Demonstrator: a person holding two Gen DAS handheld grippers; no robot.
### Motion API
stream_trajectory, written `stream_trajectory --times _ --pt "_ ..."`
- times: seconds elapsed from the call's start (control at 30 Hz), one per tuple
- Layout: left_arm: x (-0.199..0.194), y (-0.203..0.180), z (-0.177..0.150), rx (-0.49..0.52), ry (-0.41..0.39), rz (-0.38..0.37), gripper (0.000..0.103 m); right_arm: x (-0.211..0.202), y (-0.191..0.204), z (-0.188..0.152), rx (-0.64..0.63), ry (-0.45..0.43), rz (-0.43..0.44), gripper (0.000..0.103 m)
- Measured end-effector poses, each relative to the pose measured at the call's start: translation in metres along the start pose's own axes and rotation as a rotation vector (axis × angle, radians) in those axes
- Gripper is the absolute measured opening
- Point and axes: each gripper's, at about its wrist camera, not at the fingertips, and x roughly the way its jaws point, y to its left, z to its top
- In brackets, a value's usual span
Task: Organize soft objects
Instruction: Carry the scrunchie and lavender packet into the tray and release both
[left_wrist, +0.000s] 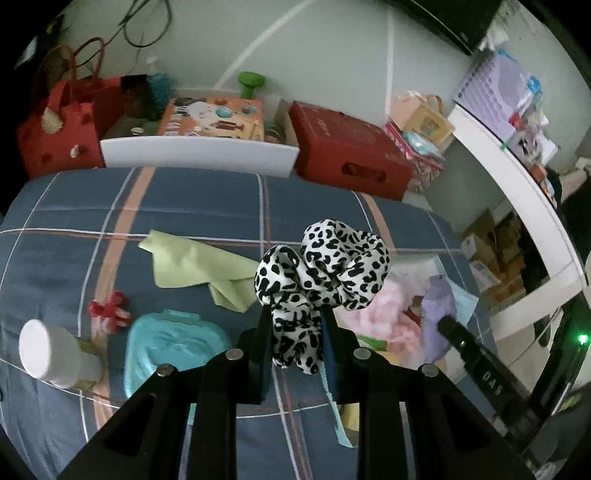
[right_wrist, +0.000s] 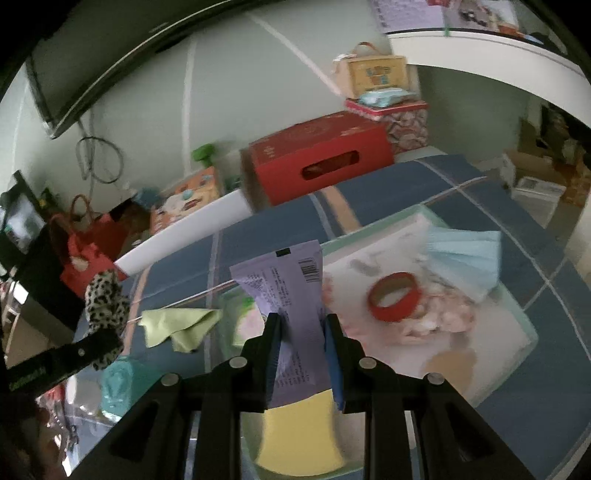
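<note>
My left gripper (left_wrist: 295, 317) is shut on a black-and-white leopard-print scrunchie (left_wrist: 325, 269), held above the blue plaid bed (left_wrist: 66, 229); the scrunchie (right_wrist: 105, 299) also shows at the left of the right wrist view. My right gripper (right_wrist: 301, 323) is shut on a purple packet (right_wrist: 291, 291) with a barcode, over a clear tray (right_wrist: 517, 314). That tray holds a red tape ring (right_wrist: 395, 297), a blue face mask (right_wrist: 465, 253), something pink and a yellow item (right_wrist: 299, 432). A light green cloth (left_wrist: 199, 267) lies on the bed.
On the bed lie a teal wipes pack (left_wrist: 173, 347), a red and white knot (left_wrist: 110, 314) and a white-capped bottle (left_wrist: 51, 354). Past the bed stand a white bin (left_wrist: 199, 153), a red box (left_wrist: 347, 147) and a red bag (left_wrist: 55, 136). A white desk (left_wrist: 517, 184) curves at right.
</note>
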Motion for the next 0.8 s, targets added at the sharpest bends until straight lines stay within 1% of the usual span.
stream_trajectory --times 0.13,0.17,0.3,0.5,0.63,0.8 --pt "0.011 -0.017 -0.004 0.04 0.016 0.001 0.025 -0.002 -0.029 0.002 0.044 -0.01 -0.079 0.025" --pt "0.015 -0.022 -0.006 0.051 0.024 -0.004 0.025 -0.005 -0.04 0.003 0.06 -0.015 -0.114 0.025" --pt "0.031 -0.038 -0.011 0.065 0.065 -0.054 0.025 -0.011 -0.071 0.006 0.117 -0.033 -0.195 0.025" --pt "0.053 -0.071 -0.025 0.122 0.121 -0.111 0.025 -0.02 -0.109 0.009 0.185 -0.061 -0.31 0.026" --pt "0.067 -0.09 -0.034 0.159 0.155 -0.133 0.025 -0.019 -0.127 0.009 0.222 -0.064 -0.36 0.026" --pt "0.085 -0.106 -0.043 0.197 0.198 -0.133 0.025 -0.01 -0.142 0.005 0.26 -0.036 -0.376 0.025"
